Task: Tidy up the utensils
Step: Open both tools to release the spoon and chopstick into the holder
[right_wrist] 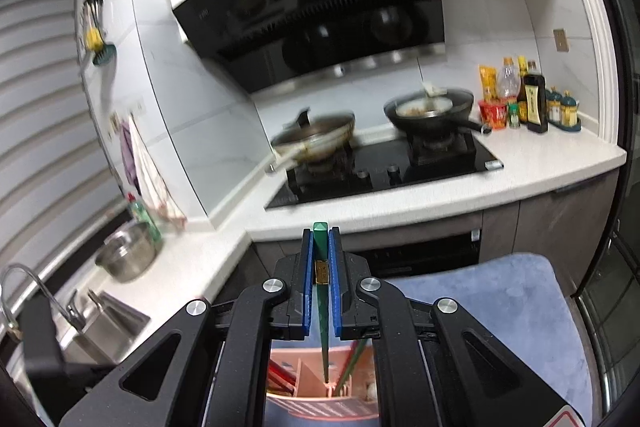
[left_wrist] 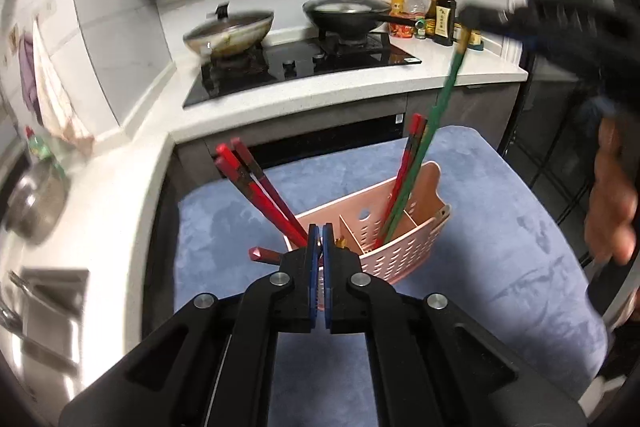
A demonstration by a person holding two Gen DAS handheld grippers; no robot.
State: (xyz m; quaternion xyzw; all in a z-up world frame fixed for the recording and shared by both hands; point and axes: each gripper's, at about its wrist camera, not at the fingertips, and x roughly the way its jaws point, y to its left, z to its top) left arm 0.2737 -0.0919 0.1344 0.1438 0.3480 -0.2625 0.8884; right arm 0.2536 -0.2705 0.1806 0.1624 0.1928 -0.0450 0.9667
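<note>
Meanwhile right gripper (right_wrist: 321, 263) fingers pinch a green chopstick (right_wrist: 322, 323); left gripper (left_wrist: 320, 243) fingers pressed together; labels unreadable.

One pink holder (left_wrist: 396, 243) stands on one blue mat (left_wrist: 500, 259). About five red chopsticks (left_wrist: 256, 183) show: three leaning left, one lying near, one on the right; green chopsticks (left_wrist: 424, 155) number at least two. Far off, two pans (left_wrist: 228, 33) sit on one hob (left_wrist: 304, 67).

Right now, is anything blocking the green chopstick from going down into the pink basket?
Nothing visible blocks it. The right gripper holds the green chopstick with its tip already in a compartment of the pink basket. Other chopsticks lean beside it.
</note>
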